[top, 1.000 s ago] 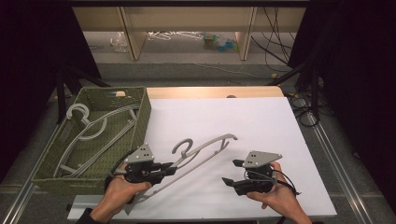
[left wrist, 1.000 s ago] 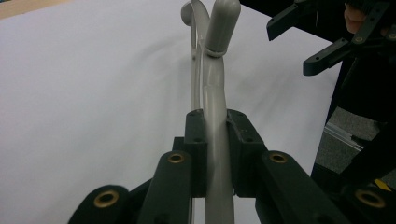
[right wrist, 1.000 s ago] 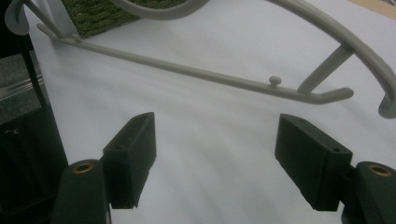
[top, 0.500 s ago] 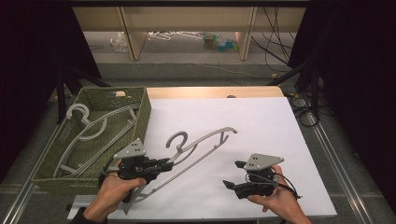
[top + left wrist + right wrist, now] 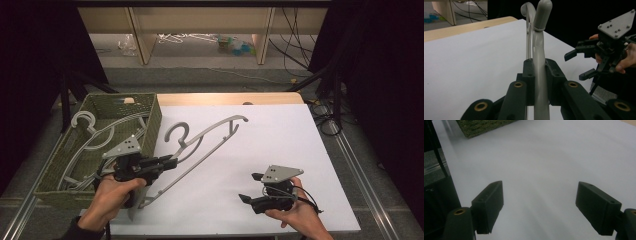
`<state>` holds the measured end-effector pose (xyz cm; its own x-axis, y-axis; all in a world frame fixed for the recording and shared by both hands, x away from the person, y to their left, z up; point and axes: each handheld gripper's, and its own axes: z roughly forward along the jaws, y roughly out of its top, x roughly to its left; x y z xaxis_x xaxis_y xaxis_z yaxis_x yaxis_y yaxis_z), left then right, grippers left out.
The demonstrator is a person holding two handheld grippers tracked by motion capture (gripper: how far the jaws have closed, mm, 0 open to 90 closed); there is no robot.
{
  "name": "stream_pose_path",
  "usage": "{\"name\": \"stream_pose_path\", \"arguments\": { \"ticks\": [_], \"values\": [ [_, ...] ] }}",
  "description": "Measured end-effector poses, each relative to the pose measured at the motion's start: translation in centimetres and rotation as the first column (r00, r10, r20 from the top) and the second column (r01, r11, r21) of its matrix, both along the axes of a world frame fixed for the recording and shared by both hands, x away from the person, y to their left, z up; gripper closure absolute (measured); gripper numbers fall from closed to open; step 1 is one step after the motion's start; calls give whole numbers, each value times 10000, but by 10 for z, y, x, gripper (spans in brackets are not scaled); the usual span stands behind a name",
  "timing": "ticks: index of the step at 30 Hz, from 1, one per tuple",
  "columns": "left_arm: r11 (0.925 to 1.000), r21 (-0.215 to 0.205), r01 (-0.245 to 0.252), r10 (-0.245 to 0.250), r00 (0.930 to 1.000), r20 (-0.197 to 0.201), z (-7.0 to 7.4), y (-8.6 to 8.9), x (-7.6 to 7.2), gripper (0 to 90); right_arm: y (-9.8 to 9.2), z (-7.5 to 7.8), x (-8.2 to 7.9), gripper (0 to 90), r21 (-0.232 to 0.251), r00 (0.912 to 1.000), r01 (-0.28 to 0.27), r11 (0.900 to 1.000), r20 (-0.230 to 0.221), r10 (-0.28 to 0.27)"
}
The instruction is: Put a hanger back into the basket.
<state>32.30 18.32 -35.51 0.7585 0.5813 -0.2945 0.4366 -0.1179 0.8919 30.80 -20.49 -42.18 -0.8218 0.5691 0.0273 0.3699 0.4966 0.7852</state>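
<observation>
Left hand-held gripper [image 5: 167, 163] pads hide part of the grey hanger [image 5: 210, 136] bar

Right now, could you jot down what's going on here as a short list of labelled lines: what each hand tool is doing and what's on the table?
left gripper: shut on the grey hanger, holding it by one arm above the table
right gripper: open, nothing between its jaws, near the table's front edge
basket: green woven, at the table's left side
in basket: more grey hangers
table: white surface
</observation>
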Motion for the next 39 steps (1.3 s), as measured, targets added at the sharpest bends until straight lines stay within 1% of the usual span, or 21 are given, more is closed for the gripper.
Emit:
{"name": "stream_pose_path", "arguments": {
  "ticks": [1,2,3,5,6,7,8,10,11,12,15,16,17,20,22,23,26,29,32,38,39],
  "values": [
    [10000,-42,-54,54,10000,15,2,1,0,791,0,0,0,235,-3,10000,-17,10000,9,17],
    [10000,19,-86,86,9999,64,5,4,-1,791,0,-1,0,235,-4,10000,25,10000,32,-25],
    [10000,20,-21,21,9999,157,7,6,0,791,0,0,0,235,-21,10000,-9,10000,6,9],
    [9996,-197,-221,225,9996,186,15,12,0,791,0,0,0,235,-6,10000,2,10000,-12,-2],
    [9993,-231,-282,286,9994,207,18,14,1,791,0,-1,0,236,-9,10000,29,10000,-7,-29],
    [9994,-253,-241,249,9992,327,22,17,2,791,0,-1,0,236,-35,10000,33,10000,10,-33],
    [9989,-363,-279,293,9989,370,24,19,3,791,1,-1,0,236,-56,10000,40,10000,-15,-40],
    [9984,-345,-455,469,9981,397,31,24,4,791,1,-1,0,236,-49,10000,47,10000,-19,-47],
    [9984,-298,-481,495,9976,491,33,26,5,791,1,-1,0,236,-23,10000,34,10000,-57,-34],
    [9976,-351,-589,606,9969,498,36,30,5,791,1,-1,0,236,-47,10000,23,10000,-24,-23],
    [9966,-404,-718,739,9958,540,40,38,7,791,0,-1,1,237,-38,10000,-37,10000,-24,36],
    [9958,-416,-819,840,9952,499,41,41,7,791,0,-1,1,237,-24,10000,-40,10000,-26,40],
    [9958,-332,-858,874,9949,513,43,46,8,791,0,-1,1,237,-26,10000,-48,10000,-28,48],
    [9928,-386,-1134,1151,9924,428,46,55,9,791,0,-2,1,236,-67,10000,15,10000,-12,-15],
    [9920,-274,-1236,1249,9906,551,49,63,11,791,1,-2,1,236,-69,10000,-3,10000,-44,3],
    [9907,-223,-1342,1353,9891,588,51,67,11,791,1,-2,1,236,-84,10000,-22,10000,-89,21],
    [9860,-300,-1637,1653,9845,584,54,79,12,791,1,-2,1,236,-91,10000,-4,10000,-97,3],
    [9834,-334,-1782,1799,9819,587,55,90,14,791,0,-2,1,236,-102,10000,-30,9999,-90,29],
    [9785,-374,-2030,2046,9777,469,53,103,18,791,1,-2,2,235,-64,9999,-2,10000,-105,2],
    [9656,-512,-2549,2565,9661,286,47,125,25,791,1,-3,2,235,-86,9999,-13,10000,-127,12],
    [9640,-483,-2614,2628,9645,252,47,129,27,791,1,-3,2,235,-96,9999,-18,10000,-158,16]
  ]
}}
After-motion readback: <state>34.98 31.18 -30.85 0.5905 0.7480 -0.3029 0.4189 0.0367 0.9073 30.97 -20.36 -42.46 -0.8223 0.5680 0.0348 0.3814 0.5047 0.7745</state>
